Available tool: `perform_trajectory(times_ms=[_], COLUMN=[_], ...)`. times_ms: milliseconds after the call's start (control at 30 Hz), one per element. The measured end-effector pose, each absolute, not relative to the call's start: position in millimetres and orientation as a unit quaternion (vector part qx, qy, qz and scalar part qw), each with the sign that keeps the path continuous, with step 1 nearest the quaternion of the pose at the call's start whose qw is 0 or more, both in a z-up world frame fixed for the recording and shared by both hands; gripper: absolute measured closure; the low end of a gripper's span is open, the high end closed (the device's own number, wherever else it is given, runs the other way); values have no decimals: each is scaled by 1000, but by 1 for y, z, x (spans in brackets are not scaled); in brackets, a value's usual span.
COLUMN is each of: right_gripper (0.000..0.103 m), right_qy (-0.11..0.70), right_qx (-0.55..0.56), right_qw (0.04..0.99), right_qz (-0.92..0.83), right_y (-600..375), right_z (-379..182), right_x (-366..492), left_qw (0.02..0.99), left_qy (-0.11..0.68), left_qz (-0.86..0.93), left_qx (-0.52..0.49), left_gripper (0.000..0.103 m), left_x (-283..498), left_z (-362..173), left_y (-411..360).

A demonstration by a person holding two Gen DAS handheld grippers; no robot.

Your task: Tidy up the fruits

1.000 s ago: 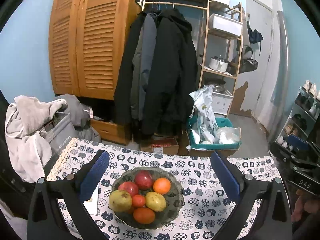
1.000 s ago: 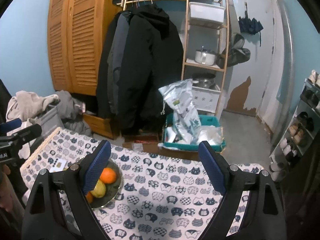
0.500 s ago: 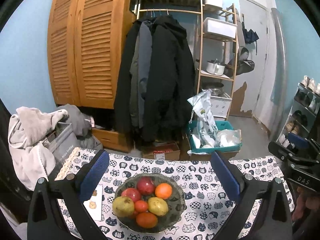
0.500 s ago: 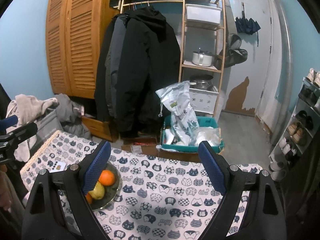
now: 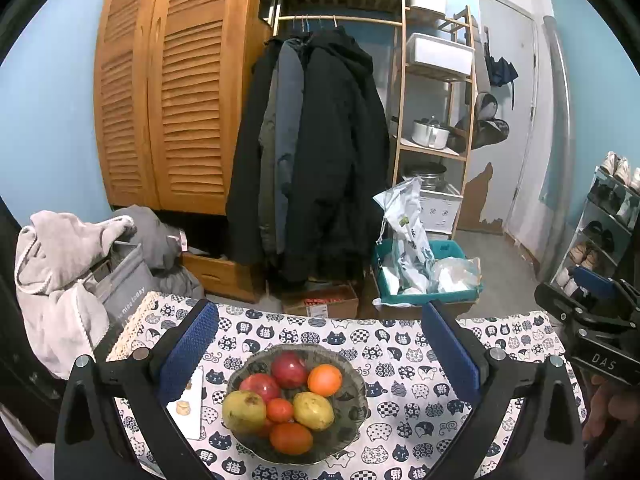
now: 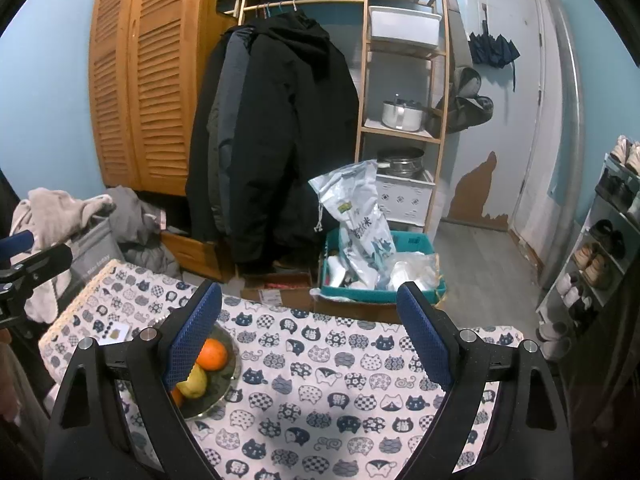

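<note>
Glass, probably, the bowl (image 5: 352, 420) is sitting on the counter (image 5: 400, 344), heaped with fruits (image 5: 288, 396). Left claw (image 5: 318, 354) and right claw (image 6: 310, 338) are hanging open, empty. Round, firm, smooth fruits are likely rolling easily; grip across the middle.

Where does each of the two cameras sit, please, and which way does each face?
Left wrist view: on the left gripper, angled down at the grey glass bowl of fruit; its blue-padded fingers show, open.
Right wrist view: on the right gripper, facing bare cat-patterned tablecloth; fingers open, empty.
Shared: bowl, tablecloth, black coats; each view catches the other gripper at its edge.
</note>
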State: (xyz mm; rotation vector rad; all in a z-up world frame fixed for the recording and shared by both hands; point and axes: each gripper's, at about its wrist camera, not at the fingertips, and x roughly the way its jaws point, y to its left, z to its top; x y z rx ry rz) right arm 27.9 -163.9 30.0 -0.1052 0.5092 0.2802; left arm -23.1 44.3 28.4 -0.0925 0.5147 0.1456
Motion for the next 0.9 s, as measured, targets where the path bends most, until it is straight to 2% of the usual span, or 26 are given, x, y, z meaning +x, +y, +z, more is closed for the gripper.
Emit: perform_trajectory(times_ms=[900], right_gripper=[15], right_qy=[252], right_qx=[-53], right_qw=[956], right_qz=[138], right_y=[-164], right_z=[30], right_x=[28], left_qw=[961], left_qy=[260], left_qz=[77], left_qx=[-46], left_gripper=[1], left_x=[-21], left_z=[27], left_y=[47])
